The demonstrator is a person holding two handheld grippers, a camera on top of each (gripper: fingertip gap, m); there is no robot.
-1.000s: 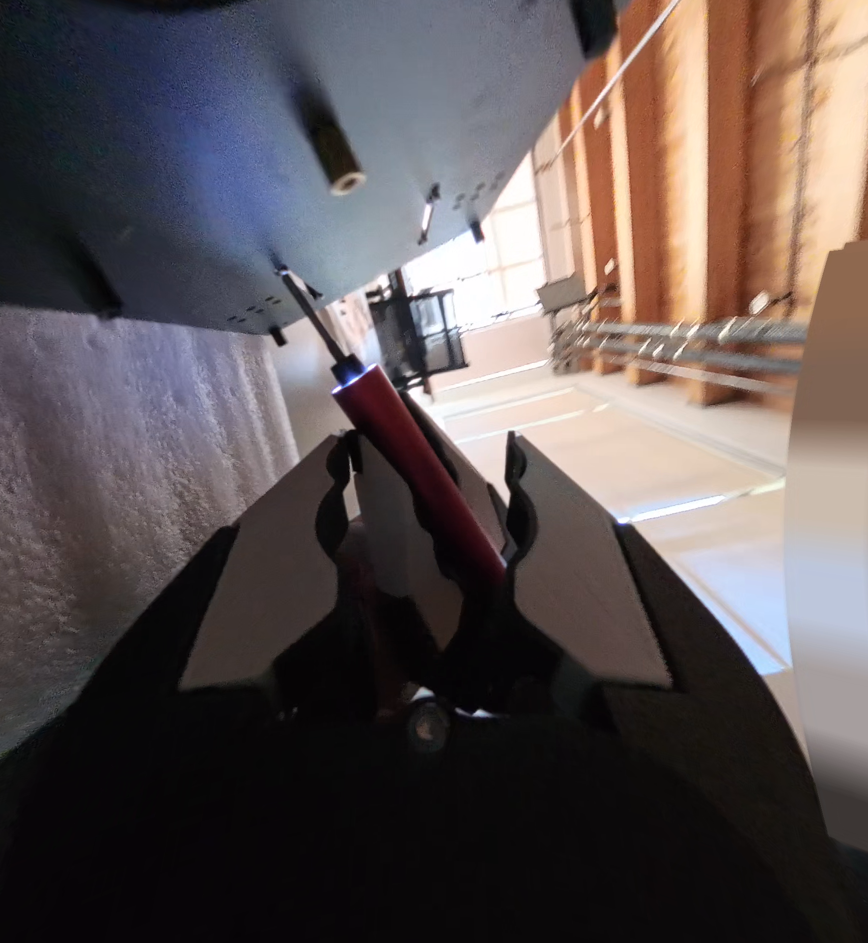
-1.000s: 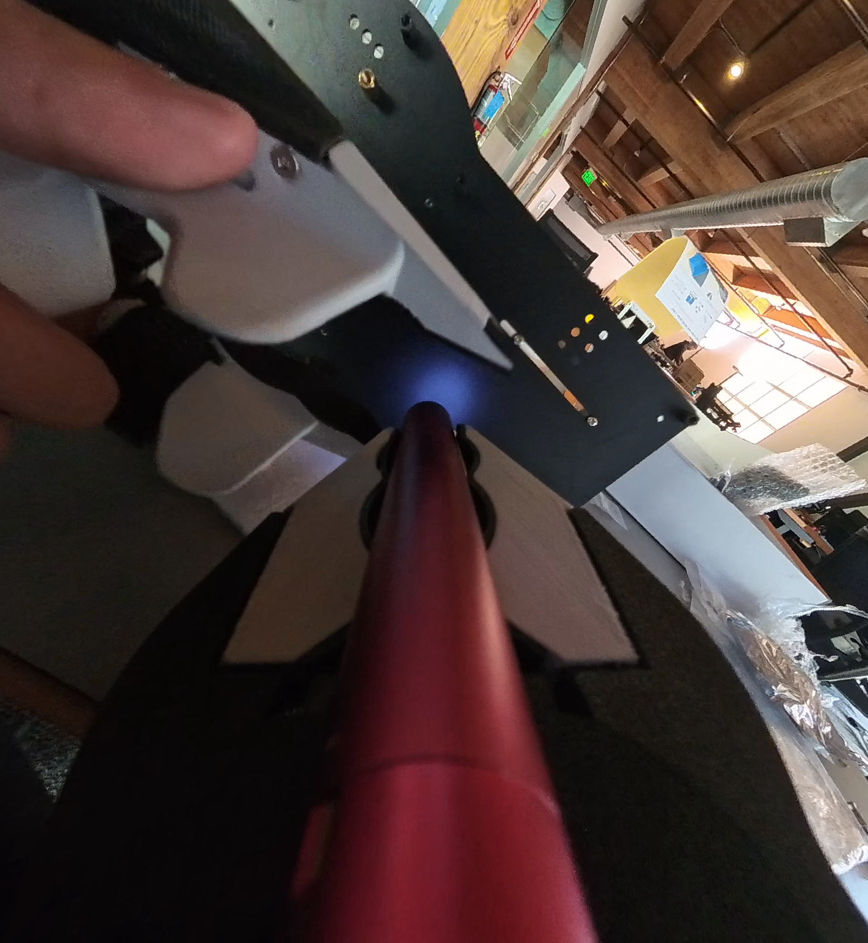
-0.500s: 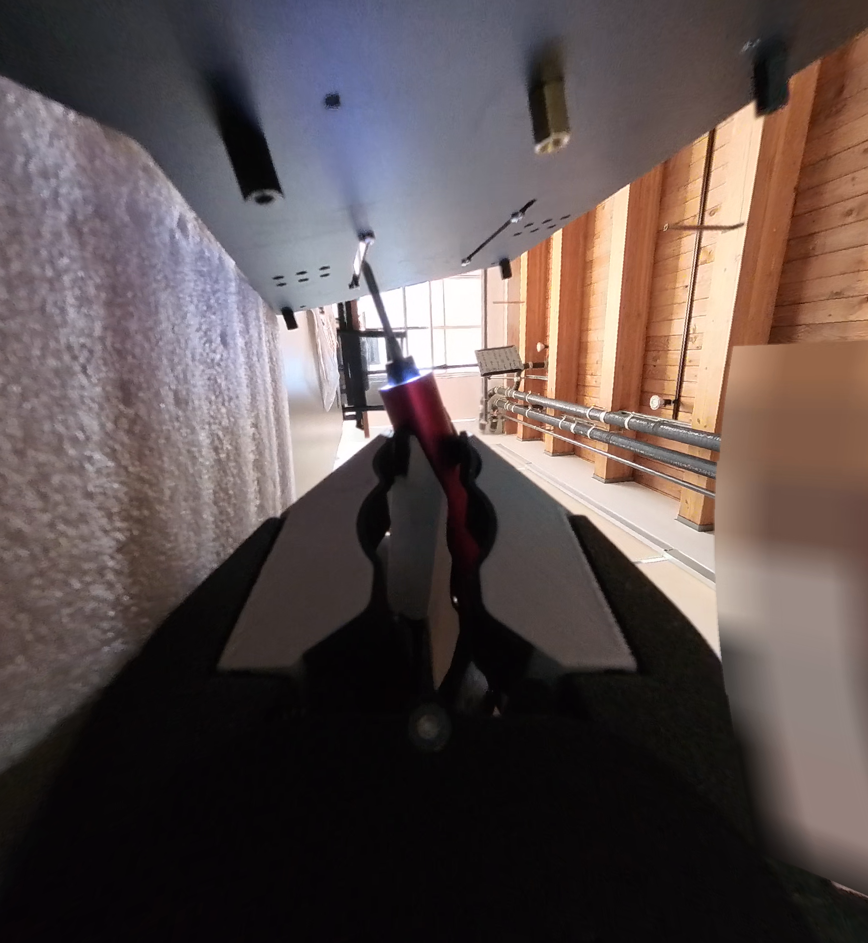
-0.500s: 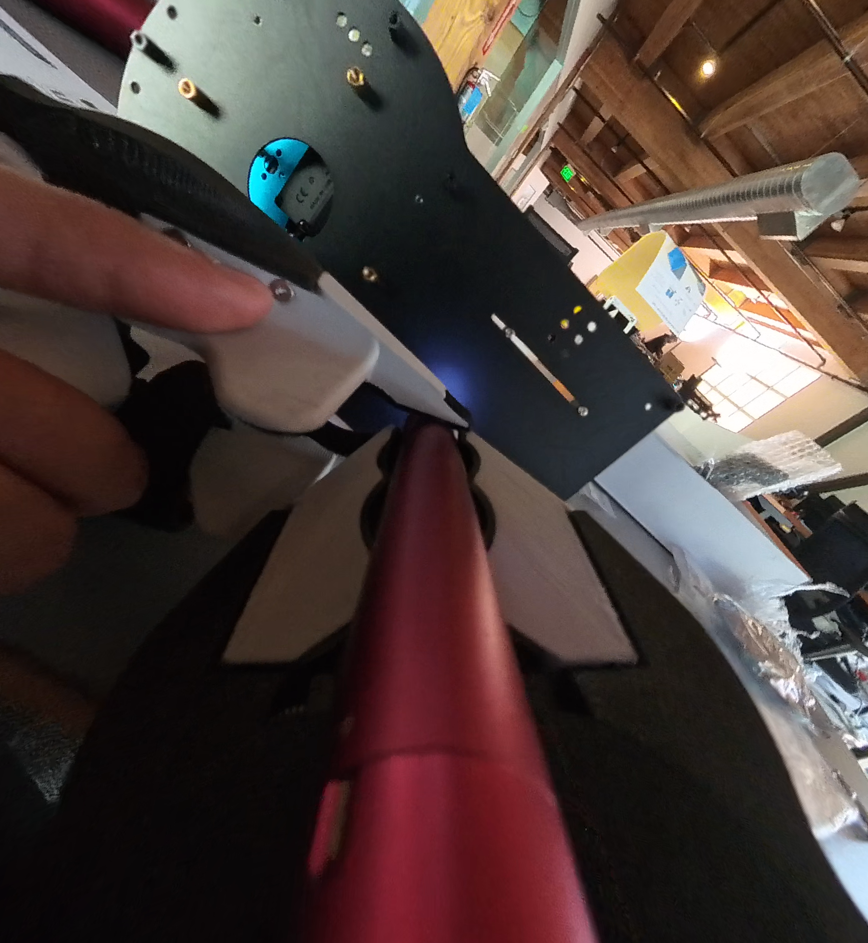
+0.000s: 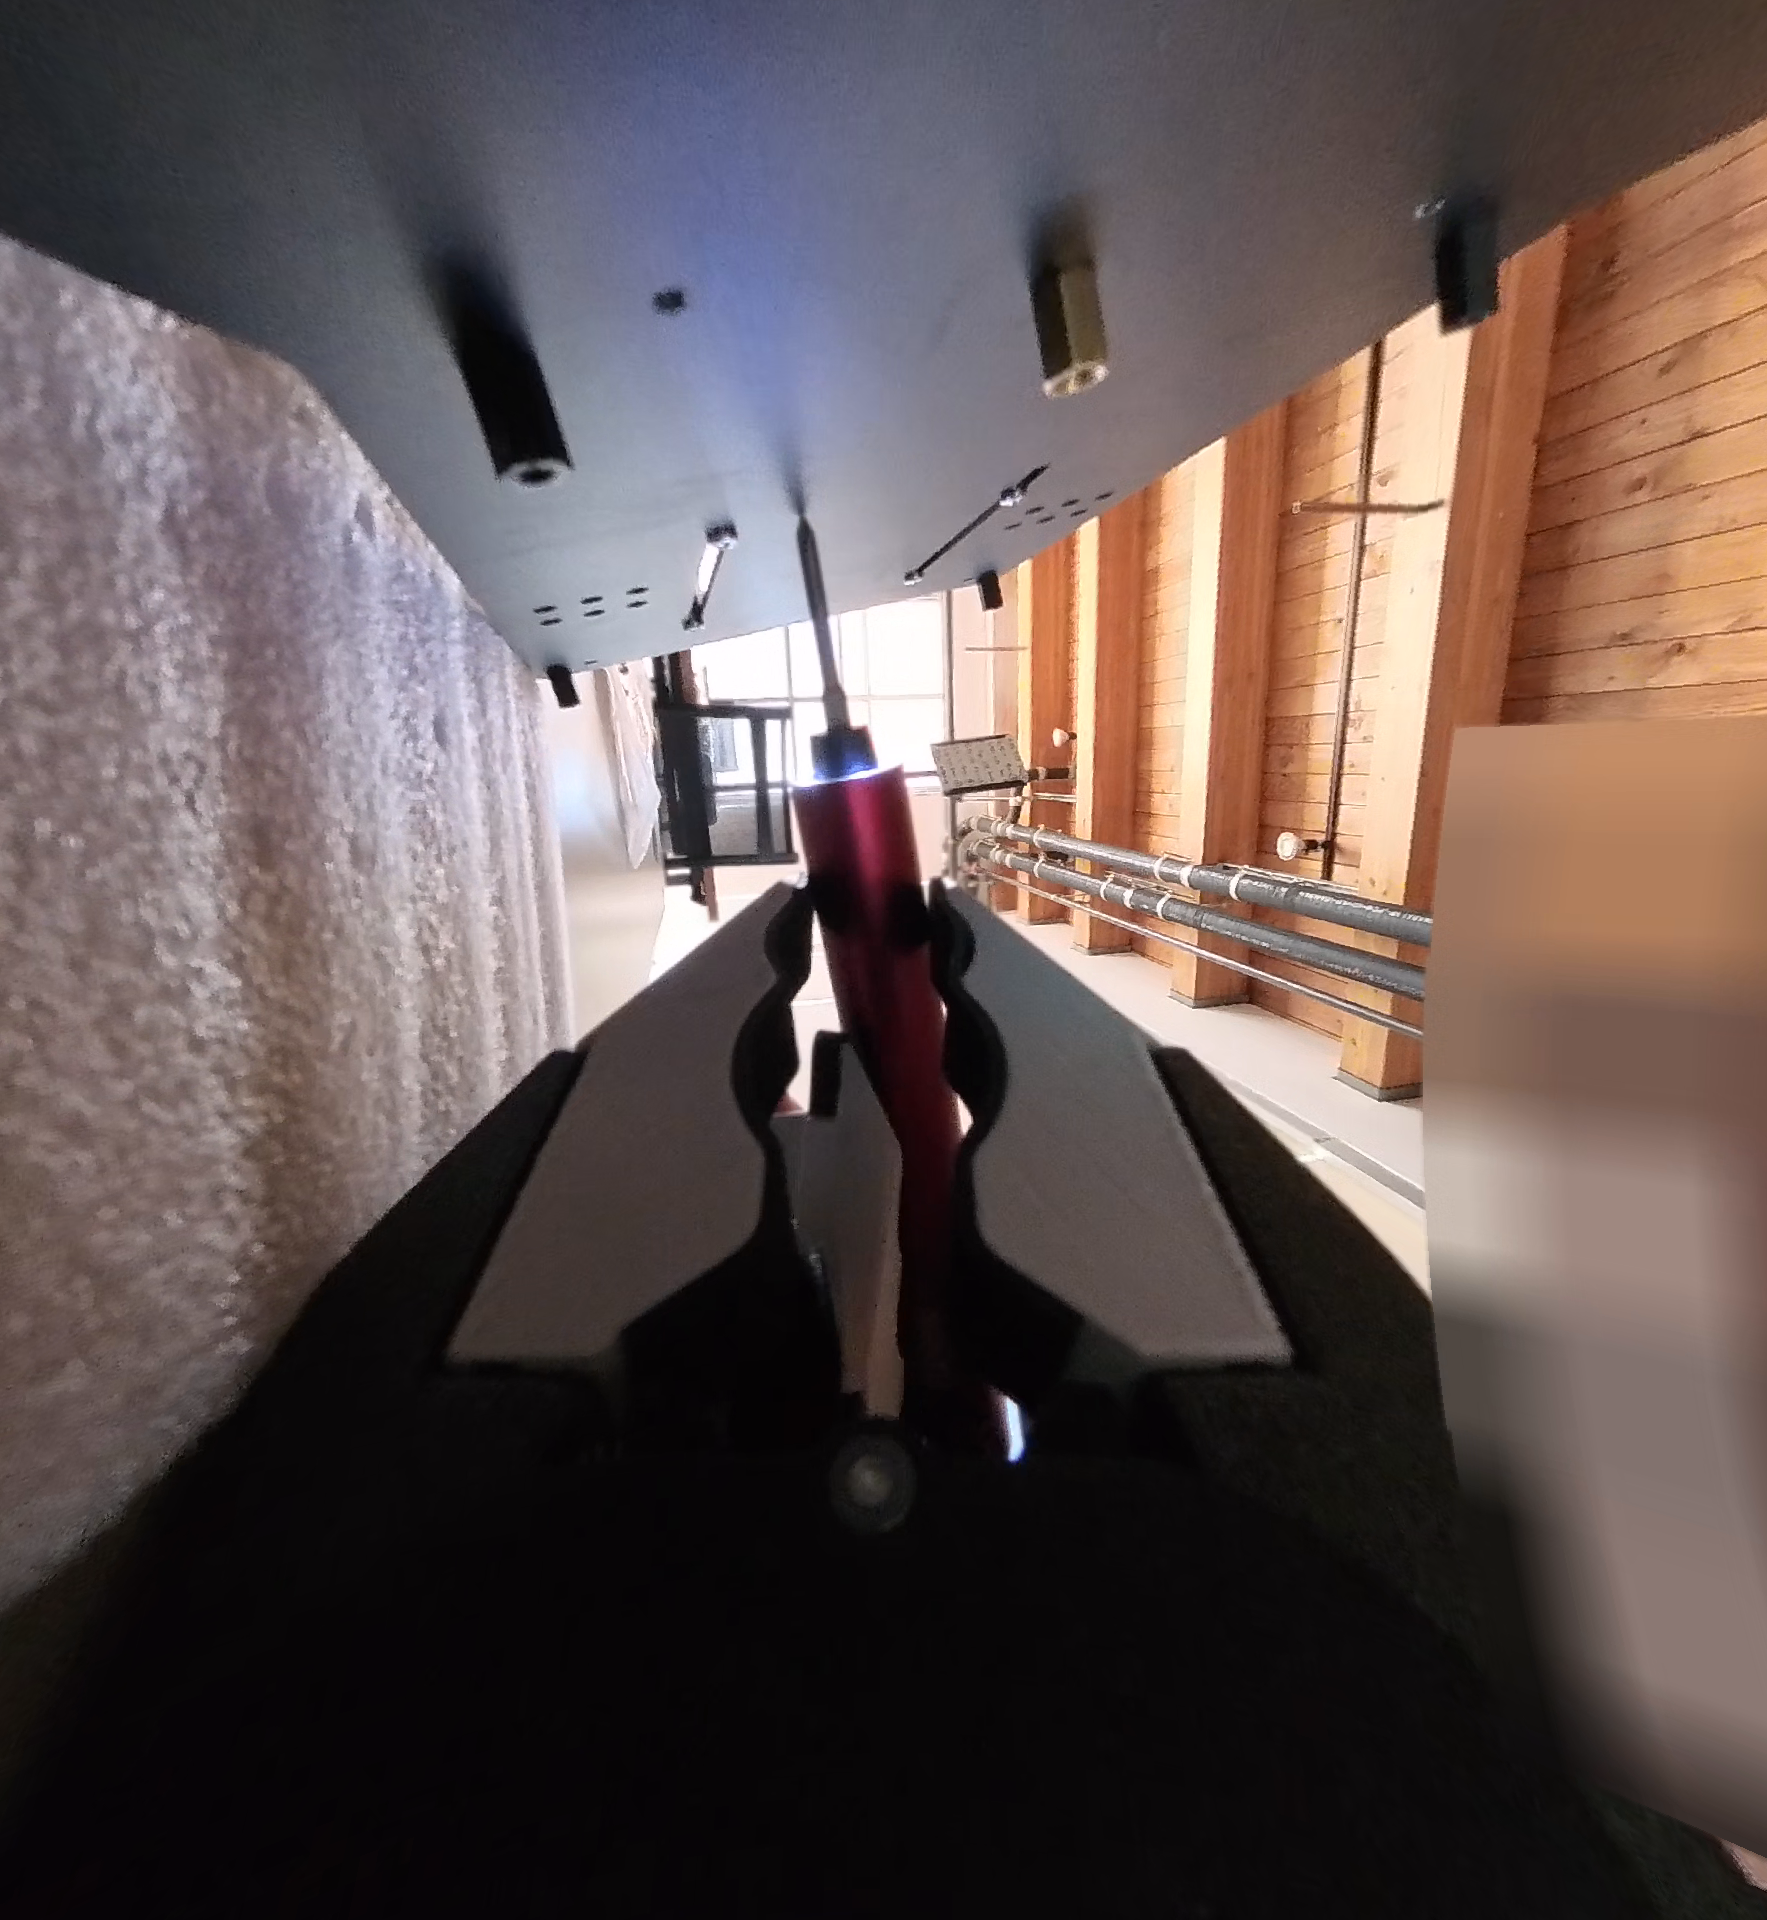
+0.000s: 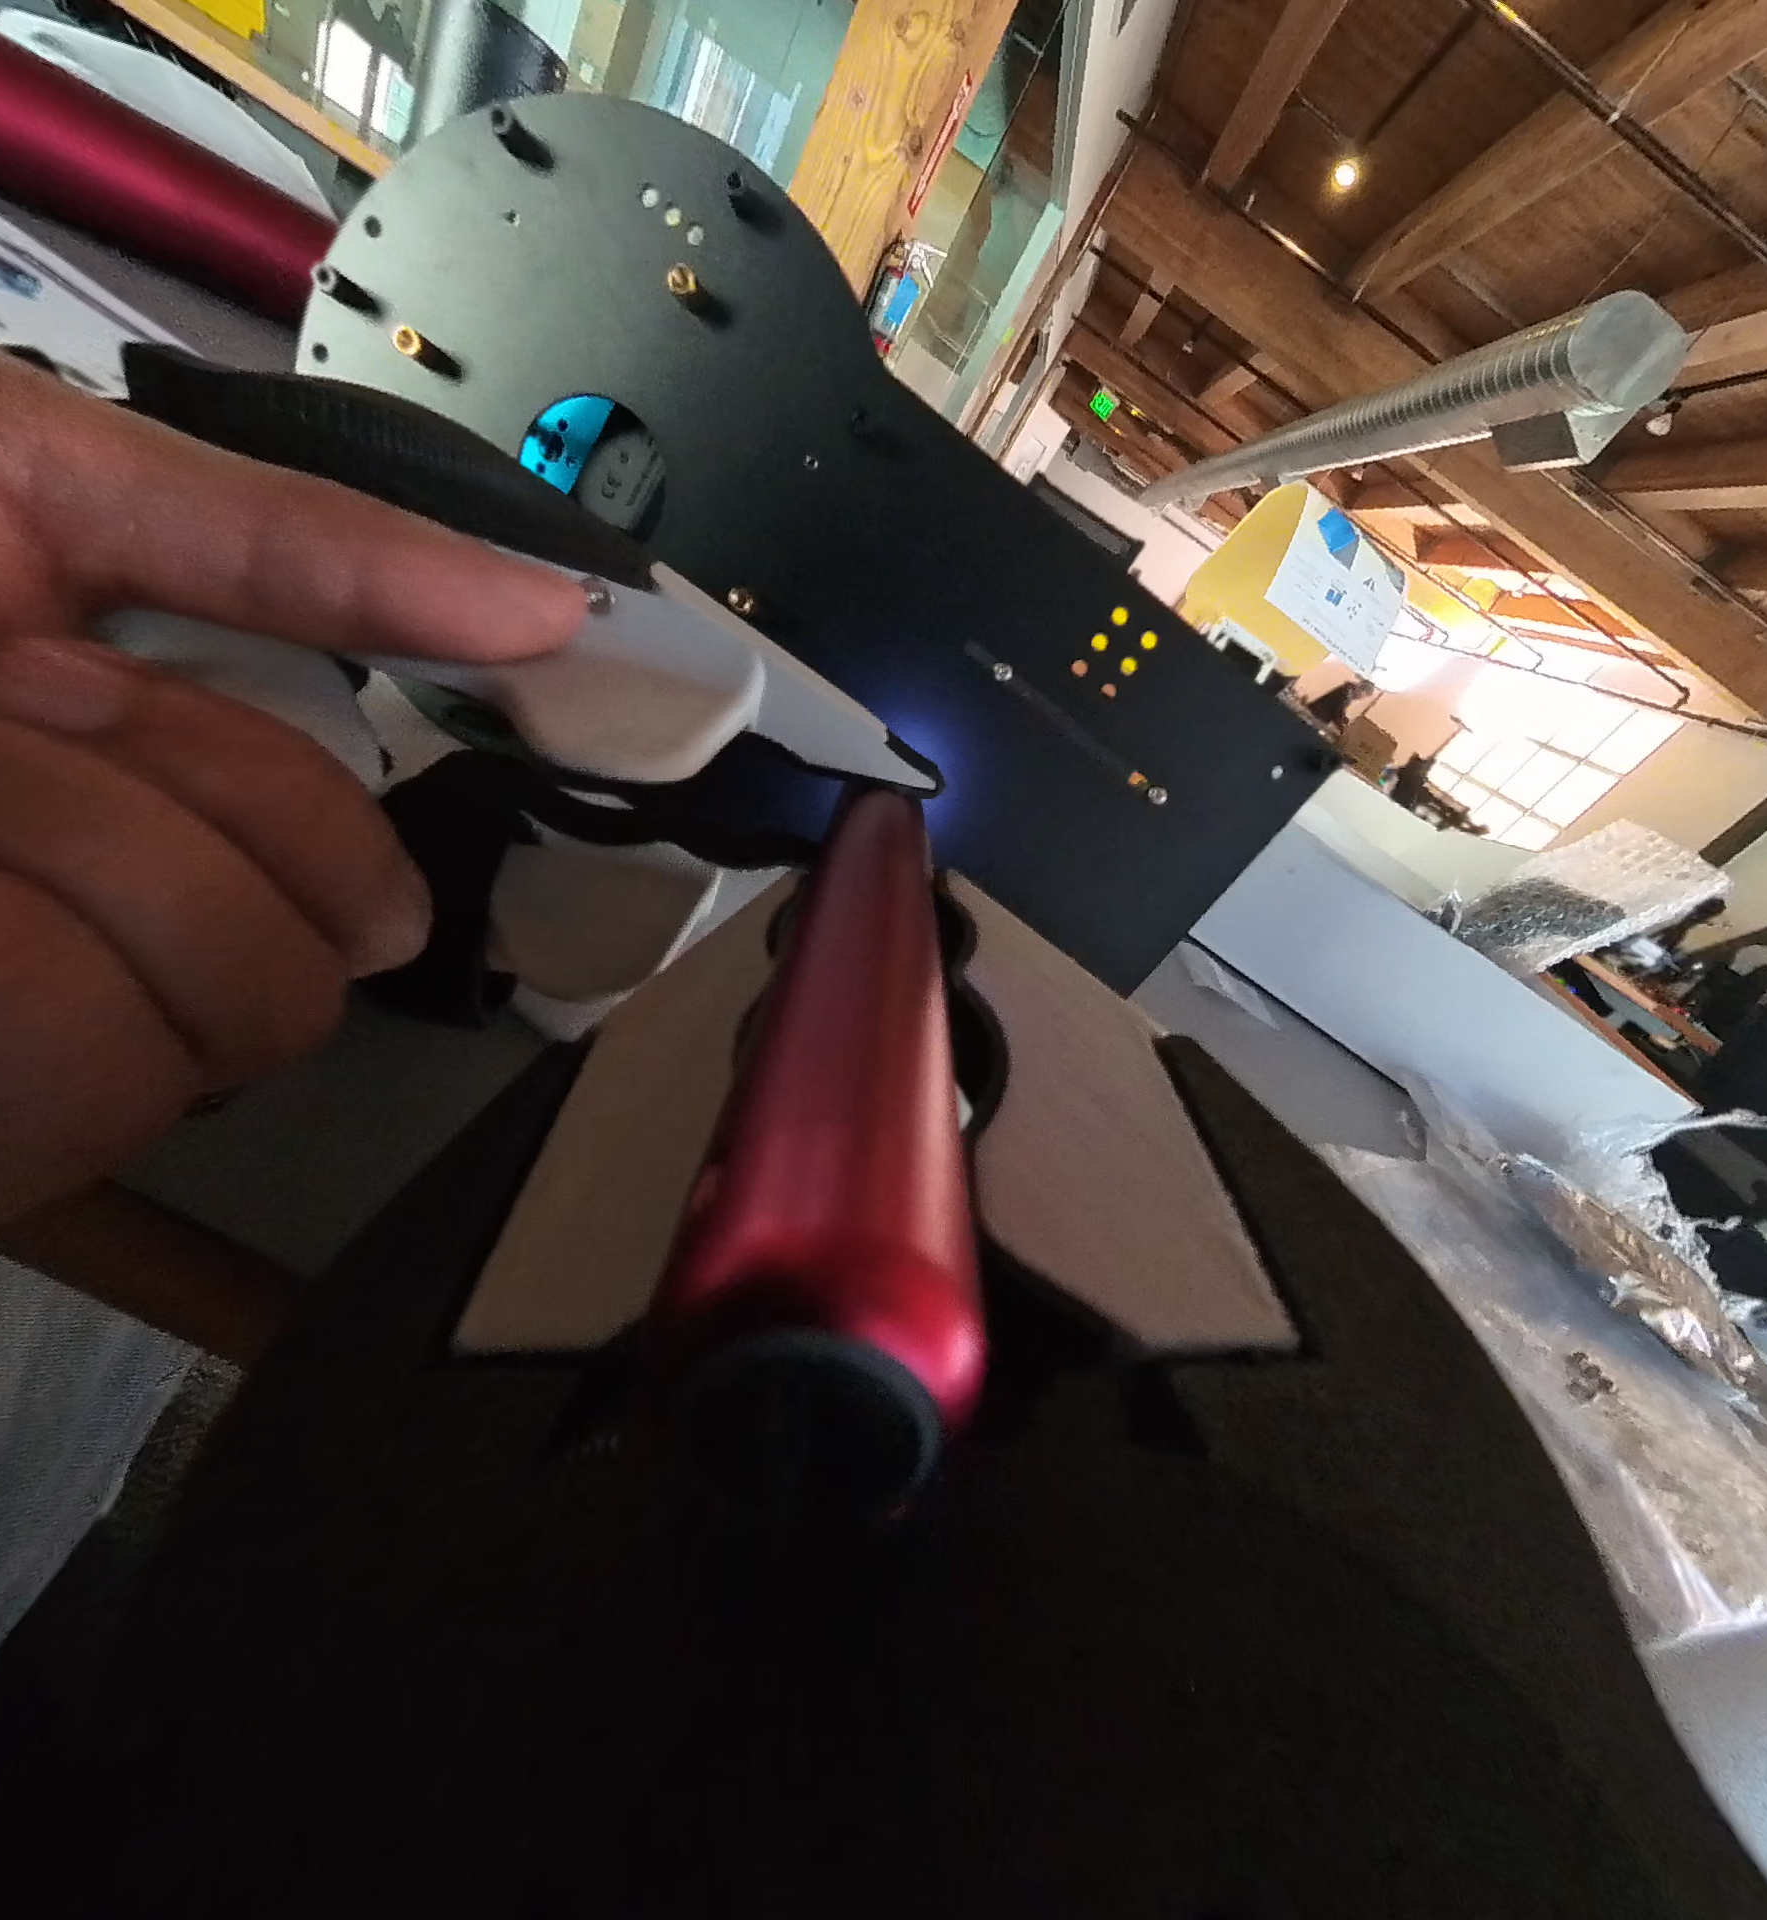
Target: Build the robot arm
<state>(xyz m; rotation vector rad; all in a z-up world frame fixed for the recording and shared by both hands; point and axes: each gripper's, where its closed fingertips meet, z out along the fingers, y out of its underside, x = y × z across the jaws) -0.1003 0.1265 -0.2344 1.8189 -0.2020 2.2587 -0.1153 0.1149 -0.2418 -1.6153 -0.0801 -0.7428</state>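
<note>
A red electric screwdriver [image 5: 853, 831] runs between the fingers of my left gripper [image 5: 871, 904], which is shut on it near the front. Its thin bit [image 5: 822, 644] touches the underside of a black metal plate [image 5: 754, 208], and a blue-white light glows at its nose. In the right wrist view the same screwdriver [image 6: 837, 1091] lies between the fingers of my right gripper [image 6: 866, 904], which flank it closely; its black rear cap shows. A hand [image 6: 131, 727] holds the left gripper, whose white finger [image 6: 671, 696] reaches the screwdriver's tip against the plate [image 6: 858, 520].
The plate carries a brass standoff [image 5: 1066, 332], a black standoff [image 5: 515, 395] and a blue motor part [image 6: 572, 447]. White foam [image 5: 183, 831] stands at the left. Another red cylinder [image 6: 131, 177] lies behind; a white box [image 6: 1378, 966] and crumpled wrap [image 6: 1637, 1247] are on the right. The tips of both grippers are at nearly the same place.
My left gripper has closed from wide to tight on the screwdriver. In the right wrist view the screwdriver has shifted away from the camera, so its rear cap now shows.
</note>
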